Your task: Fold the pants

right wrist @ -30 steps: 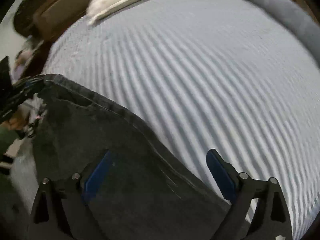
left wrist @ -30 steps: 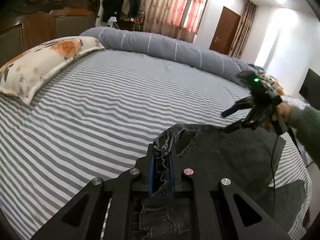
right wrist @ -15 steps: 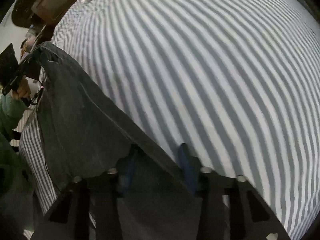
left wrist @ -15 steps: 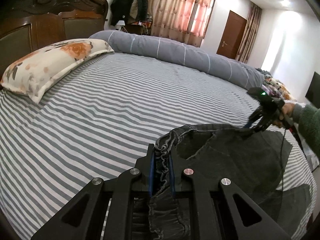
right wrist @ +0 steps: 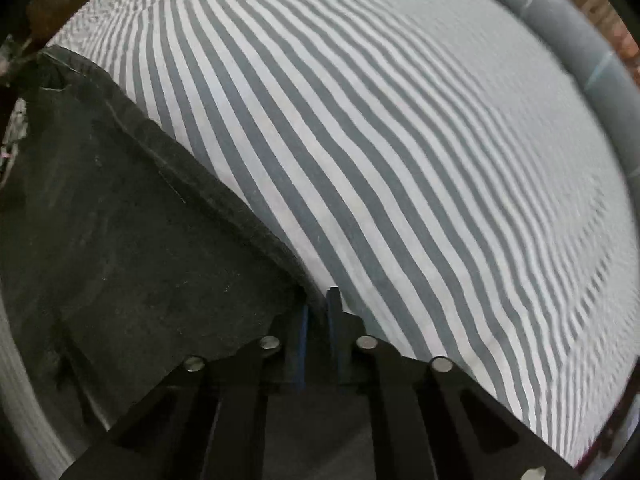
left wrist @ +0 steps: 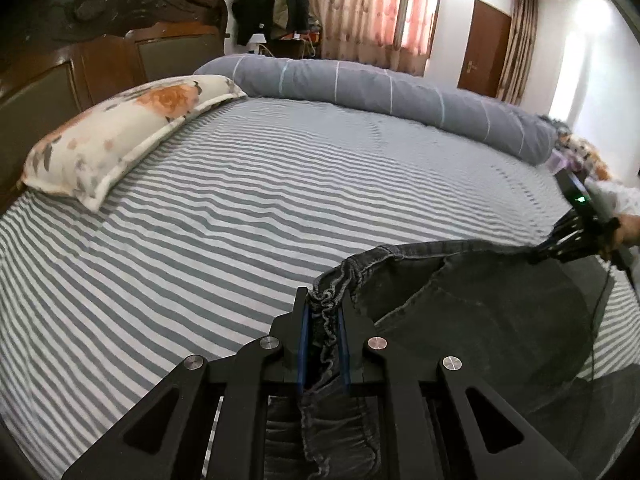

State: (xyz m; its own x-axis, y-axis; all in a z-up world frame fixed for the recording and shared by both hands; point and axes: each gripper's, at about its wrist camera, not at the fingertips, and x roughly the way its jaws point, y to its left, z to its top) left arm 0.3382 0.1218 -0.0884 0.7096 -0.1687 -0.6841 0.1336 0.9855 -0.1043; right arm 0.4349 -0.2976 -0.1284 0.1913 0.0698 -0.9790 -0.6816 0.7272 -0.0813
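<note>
Dark grey denim pants (left wrist: 480, 320) lie spread on the near right part of a grey-and-white striped bed (left wrist: 240, 216). My left gripper (left wrist: 324, 312) is shut on the gathered elastic waistband at one end. My right gripper (right wrist: 316, 312) is shut on the pants' edge (right wrist: 224, 200) at the other end; it also shows in the left wrist view (left wrist: 560, 248), held by a hand at the right. The waistband edge is stretched taut between the two grippers. The pants (right wrist: 120, 220) fill the left of the right wrist view.
A floral pillow (left wrist: 120, 136) lies at the far left by the dark wooden headboard (left wrist: 100, 40). A rolled grey duvet (left wrist: 400, 92) runs along the far side of the bed and shows in the right wrist view (right wrist: 580, 40). A cable (left wrist: 596, 320) hangs over the pants.
My right gripper has closed from wide open onto the pants' edge and pulled away to the right, drawing the waistband taut. My left gripper stays shut on the waistband.
</note>
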